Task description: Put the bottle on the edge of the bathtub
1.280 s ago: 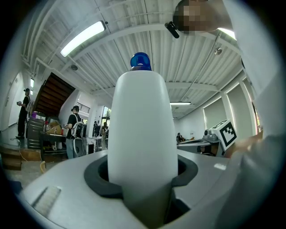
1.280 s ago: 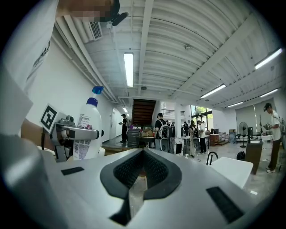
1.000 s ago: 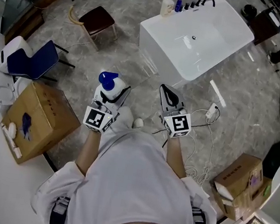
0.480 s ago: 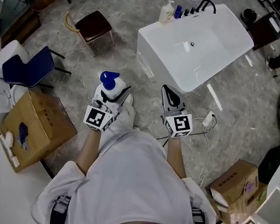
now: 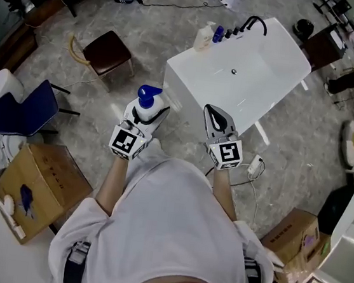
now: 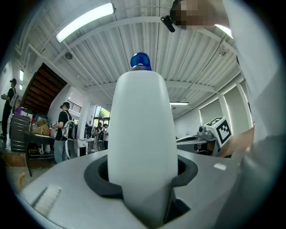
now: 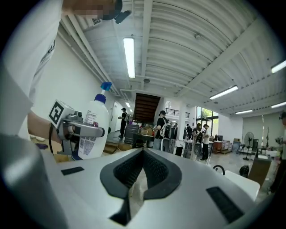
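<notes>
Bathtub (image 5: 195, 100) is your goal. It stands just ahead of both grippers with its near corner toward you. You have not reached its edge, so the placing is yet to do. The rim along the near sides of the bathtub looks flat and bare, and I judge that the handiest place to set down. The far corner is crowded with a faucet (image 5: 257, 20), a pump bottle (image 5: 204, 37) and some small blue ones.

The bottle (image 5: 148, 105) is short of the bathtub, off its near-left side and over the floor. It is upright with the blue cap on top. You likely carry it that way so it can go straight down on its base.

Your left gripper (image 5: 140, 119) has its jaws part-way closed, with the pads pressed on either side of the bottle's white body. That grip leaves the cap free and holds the bottle steady for the carry.

Your right gripper (image 5: 213, 115) is just short of the bathtub's near corner. Its jaws are together on nothing. It seems kept out of the way, ready to steady the bottle if it tips.
</notes>
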Tool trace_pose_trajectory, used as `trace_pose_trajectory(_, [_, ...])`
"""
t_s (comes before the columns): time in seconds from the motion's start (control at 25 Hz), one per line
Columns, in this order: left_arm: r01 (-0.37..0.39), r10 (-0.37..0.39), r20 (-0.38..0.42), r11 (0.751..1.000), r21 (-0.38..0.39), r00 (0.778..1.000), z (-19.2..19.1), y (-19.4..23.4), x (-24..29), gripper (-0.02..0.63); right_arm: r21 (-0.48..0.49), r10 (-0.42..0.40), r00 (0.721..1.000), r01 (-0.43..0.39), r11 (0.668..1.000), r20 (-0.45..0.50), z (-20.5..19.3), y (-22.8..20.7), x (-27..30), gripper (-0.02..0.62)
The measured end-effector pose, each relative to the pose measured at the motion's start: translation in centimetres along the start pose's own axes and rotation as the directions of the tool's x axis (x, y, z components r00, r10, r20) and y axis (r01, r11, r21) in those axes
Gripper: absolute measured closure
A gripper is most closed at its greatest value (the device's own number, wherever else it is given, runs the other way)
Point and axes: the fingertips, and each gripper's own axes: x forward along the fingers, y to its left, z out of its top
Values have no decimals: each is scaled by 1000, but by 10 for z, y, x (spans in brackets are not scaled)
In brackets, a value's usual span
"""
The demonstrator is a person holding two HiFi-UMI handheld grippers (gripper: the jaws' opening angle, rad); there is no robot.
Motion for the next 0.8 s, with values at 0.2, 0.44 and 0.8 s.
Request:
trace_pose_trajectory(0.2, [59, -59, -11, 998, 1, 998, -3, 35, 41, 364, -27, 0, 999, -1, 1000, -36, 2, -28, 42, 594])
trace_pose_trajectory(0.44, [85, -84, -24, 996, 7, 996, -2, 62, 83, 364, -46, -18, 999, 15, 999, -47, 0, -63, 72, 594])
trace_pose_trajectory(0.8, [42, -42, 8, 998, -38, 999, -17, 108, 155, 364, 47, -63, 998, 63, 997, -8, -18, -144, 119, 594])
